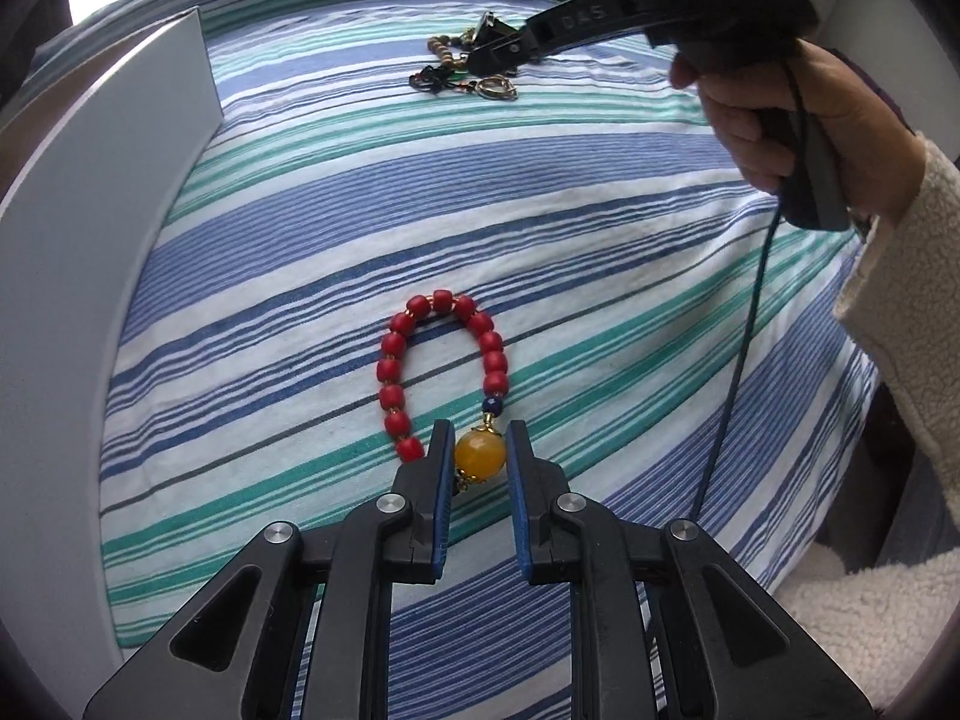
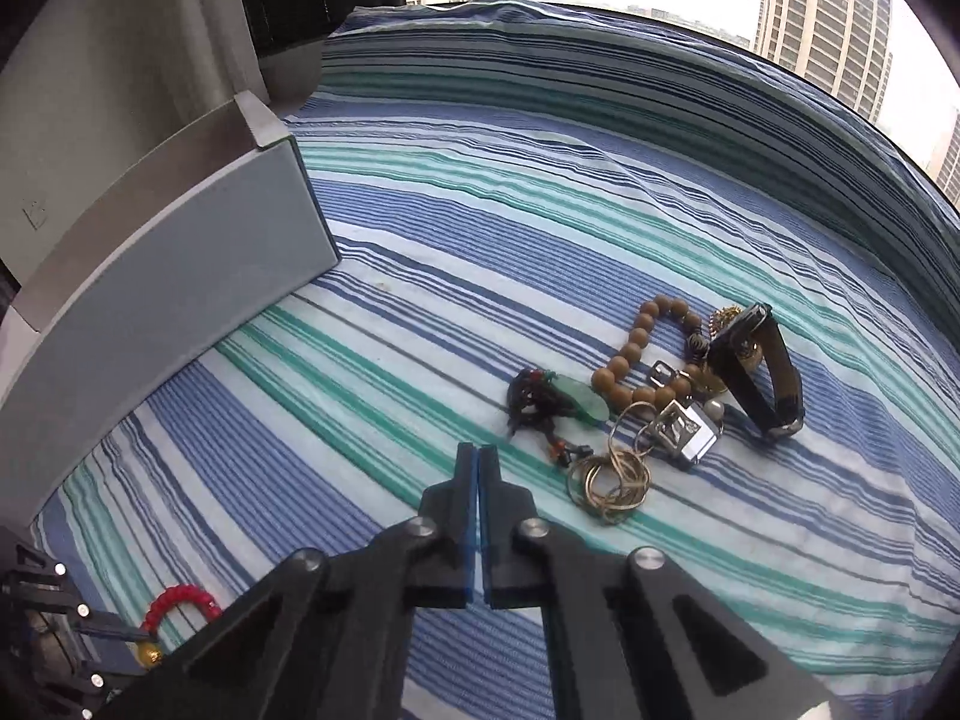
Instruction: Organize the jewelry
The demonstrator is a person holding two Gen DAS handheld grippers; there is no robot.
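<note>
A red bead bracelet with a large amber bead lies on the striped cloth. My left gripper has its jaws on both sides of the amber bead, touching or nearly touching it. The bracelet also shows in the right wrist view. My right gripper is shut and empty, hovering just short of a jewelry pile: a brown wooden bead bracelet, a green jade pendant on dark cord, gold rings, a silver clasp and a black watch.
A grey open box stands at the left on the cloth, also in the left wrist view. The right gripper and the hand holding it hang over the far pile. Windows lie beyond the far edge.
</note>
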